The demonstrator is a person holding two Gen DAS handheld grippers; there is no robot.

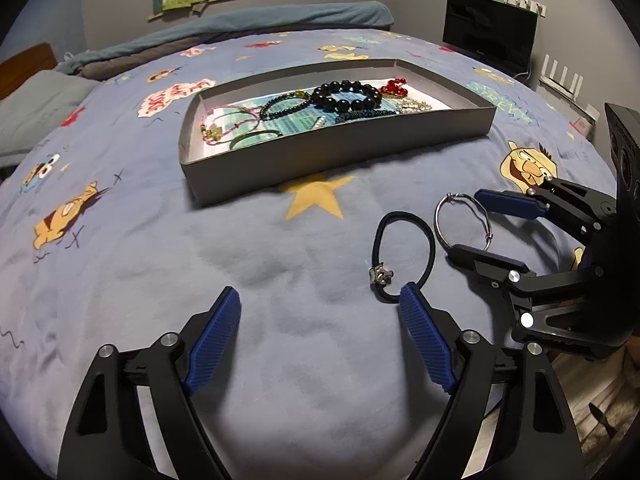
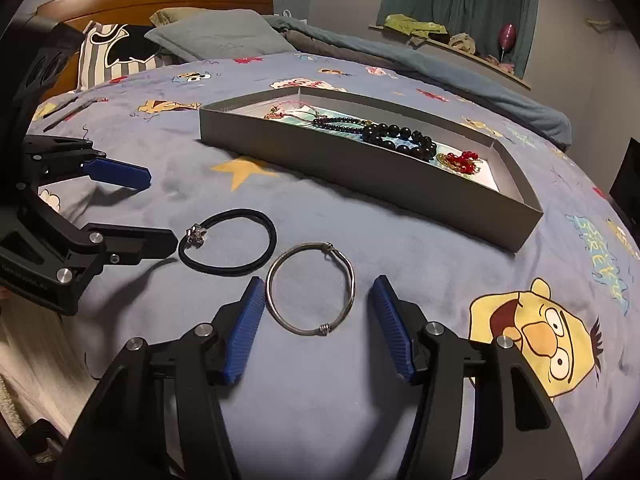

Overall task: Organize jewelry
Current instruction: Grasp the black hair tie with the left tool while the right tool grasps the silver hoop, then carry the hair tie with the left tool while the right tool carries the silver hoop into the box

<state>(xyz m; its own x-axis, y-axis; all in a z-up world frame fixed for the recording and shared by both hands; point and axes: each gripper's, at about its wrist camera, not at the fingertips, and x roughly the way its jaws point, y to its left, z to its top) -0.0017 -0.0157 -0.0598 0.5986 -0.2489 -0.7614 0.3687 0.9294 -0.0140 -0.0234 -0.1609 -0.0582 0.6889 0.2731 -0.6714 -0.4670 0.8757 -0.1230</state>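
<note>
A thin silver bangle [image 2: 311, 289] with two small wire-wrapped knots lies flat on the bed [image 2: 360, 420], between the spread fingers of the right claw [image 2: 318, 300], touching neither. Just beside it lies a black hair tie [image 2: 228, 243] with a small metal charm (its shape too small to tell). The left claw [image 1: 320, 312] is spread too, empty. The grey tray [image 1: 336, 152] holds beaded bracelets, partly hidden behind its wall.

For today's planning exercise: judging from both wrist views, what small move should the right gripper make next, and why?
Probably close the right gripper on the silver bangle: its open fingers already flank the bangle lying on the bedspread, outside the grey tray holding the other jewelry.
</note>
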